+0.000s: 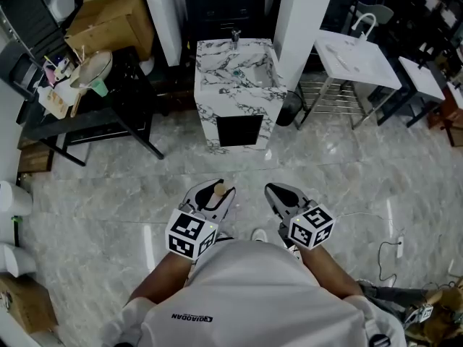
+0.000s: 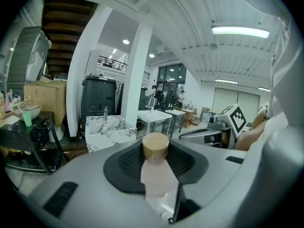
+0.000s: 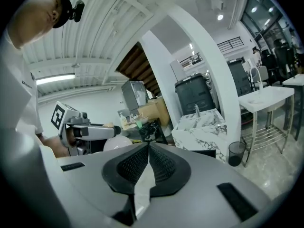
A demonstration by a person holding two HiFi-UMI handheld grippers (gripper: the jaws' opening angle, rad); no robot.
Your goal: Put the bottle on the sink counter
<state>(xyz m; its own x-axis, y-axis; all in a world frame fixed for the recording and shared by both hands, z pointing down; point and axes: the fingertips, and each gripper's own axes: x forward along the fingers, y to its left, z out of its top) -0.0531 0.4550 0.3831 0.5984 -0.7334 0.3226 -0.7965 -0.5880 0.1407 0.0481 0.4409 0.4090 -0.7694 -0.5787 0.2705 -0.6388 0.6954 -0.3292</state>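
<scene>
Gripping a pale pink bottle [image 2: 155, 175] with a tan cap between its pads, the left tool [image 1: 211, 194] hovers over the floor, well apart from the marble sink bench [image 1: 214, 67] ahead; the right tool [image 1: 279, 196] beside it is closed and empty.

A big open hall, part showroom, part storeroom: a marble sink counter [image 1: 235, 78] and a white basin [image 1: 354, 58] on a metal frame stand free on the polished stone floor [image 1: 145, 186], cardboard boxes [image 1: 108, 16] (behind a cluttered table [image 1: 101, 118]) nearby, strip lights [image 2: 240, 31] overhead.
</scene>
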